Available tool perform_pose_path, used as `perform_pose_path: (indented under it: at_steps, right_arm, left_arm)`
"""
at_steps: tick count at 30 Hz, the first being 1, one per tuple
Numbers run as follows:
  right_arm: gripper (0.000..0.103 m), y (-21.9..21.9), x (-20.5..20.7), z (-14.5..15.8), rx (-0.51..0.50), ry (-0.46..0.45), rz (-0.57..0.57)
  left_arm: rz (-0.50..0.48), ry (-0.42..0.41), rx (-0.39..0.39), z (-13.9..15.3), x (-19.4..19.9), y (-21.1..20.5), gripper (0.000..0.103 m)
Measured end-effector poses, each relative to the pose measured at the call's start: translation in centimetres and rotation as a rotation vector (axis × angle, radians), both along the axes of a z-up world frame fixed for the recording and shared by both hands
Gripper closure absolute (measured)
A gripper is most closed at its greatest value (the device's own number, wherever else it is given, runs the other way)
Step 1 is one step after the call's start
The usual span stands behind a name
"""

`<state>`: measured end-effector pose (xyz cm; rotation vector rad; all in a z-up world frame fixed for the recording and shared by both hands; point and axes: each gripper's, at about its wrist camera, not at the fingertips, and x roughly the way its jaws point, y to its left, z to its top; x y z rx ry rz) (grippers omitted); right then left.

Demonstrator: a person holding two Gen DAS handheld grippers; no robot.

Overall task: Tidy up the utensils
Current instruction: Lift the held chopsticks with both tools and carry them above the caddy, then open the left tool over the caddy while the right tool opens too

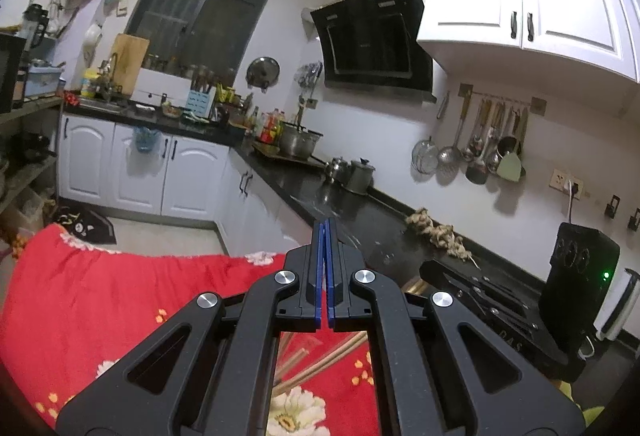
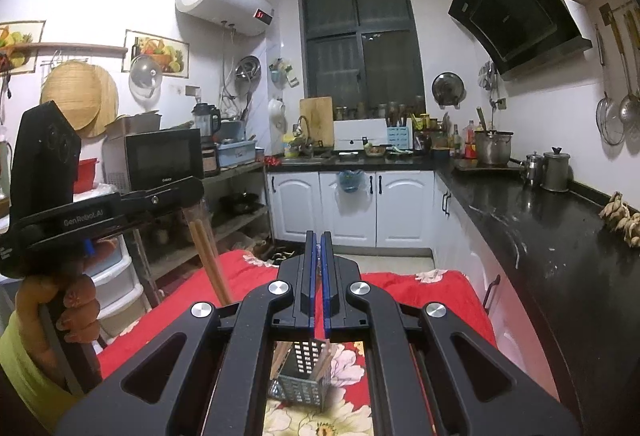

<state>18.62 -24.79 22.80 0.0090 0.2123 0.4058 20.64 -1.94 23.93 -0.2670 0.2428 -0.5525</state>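
Fingers of both grippers are together; the right gripper (image 2: 318,236) holds nothing. On the red-clothed table (image 2: 420,292), a mesh caddy (image 2: 300,380) stands upright directly below the right fingers, the nearer hand. Chopsticks (image 2: 208,264) slant steeply just under the left gripper (image 1: 324,226); whether it pinches them is unclear.

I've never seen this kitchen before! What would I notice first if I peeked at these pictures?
Probably the bright red flowered cloth on the table at the bottom, with a grey perforated utensil holder standing on it under the right gripper. On the left, a hand holds the left gripper, shut on wooden chopsticks.
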Motion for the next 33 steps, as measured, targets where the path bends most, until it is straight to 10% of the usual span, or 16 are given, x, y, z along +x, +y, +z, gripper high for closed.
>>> perform_pose_path:
  at_steps: [17, 33]
  right_arm:
    - [0.101, 2.0, 3.4, -0.7, -0.052, 0.004, -0.05]
    - [0.1, 4.1, 5.4, -4.6, -0.054, 0.07, -0.074]
  left_arm:
    - [0.066, -0.036, 0.018, 0.7, 2.5, 0.0, 0.103]
    - [0.111, 0.067, 0.062, -5.4, 5.2, 0.5, 0.103]
